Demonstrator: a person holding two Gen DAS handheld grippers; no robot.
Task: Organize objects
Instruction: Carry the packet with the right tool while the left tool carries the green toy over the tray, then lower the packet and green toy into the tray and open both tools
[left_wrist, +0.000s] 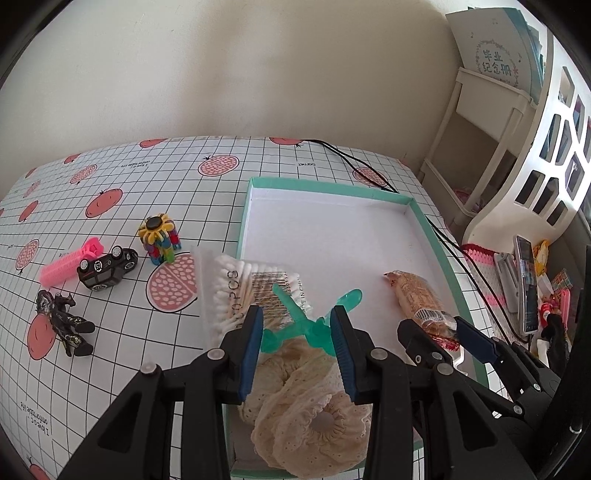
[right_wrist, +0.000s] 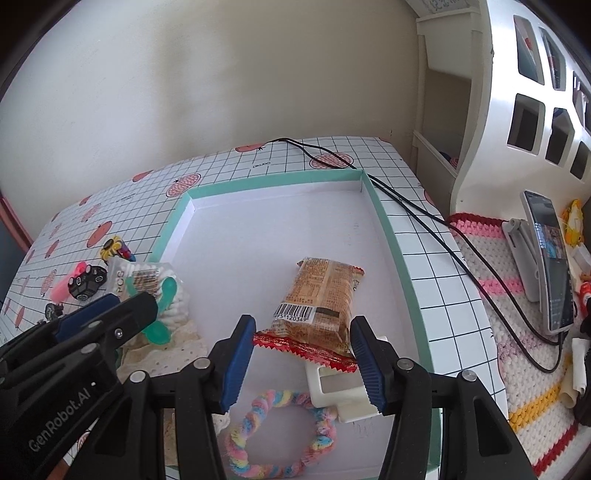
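Observation:
A teal-rimmed white tray (left_wrist: 428, 221) (right_wrist: 391, 236) lies on the gridded tablecloth. My left gripper (left_wrist: 297, 334) is shut on a translucent green plastic clip (left_wrist: 291, 314) (right_wrist: 166, 291), held over the tray's near-left corner above cream lace scrunchies (left_wrist: 306, 410) and a pack of cotton swabs (left_wrist: 240, 288) that overlaps the rim. My right gripper (right_wrist: 303, 347) (left_wrist: 443, 328) is open, its pads on either side of the red-edged end of a snack packet (right_wrist: 317, 299) (left_wrist: 417, 295) lying in the tray. That end rests on a white plastic item (right_wrist: 340, 387).
Left of the tray lie a black toy car (left_wrist: 107, 269), a pink comb (left_wrist: 70, 266), a block flower toy (left_wrist: 160, 236) and a dark doll figure (left_wrist: 62, 321). A pastel rope ring (right_wrist: 280, 439) lies in the tray. A cable (right_wrist: 424, 210), phone (right_wrist: 550, 266) and shelf stand right.

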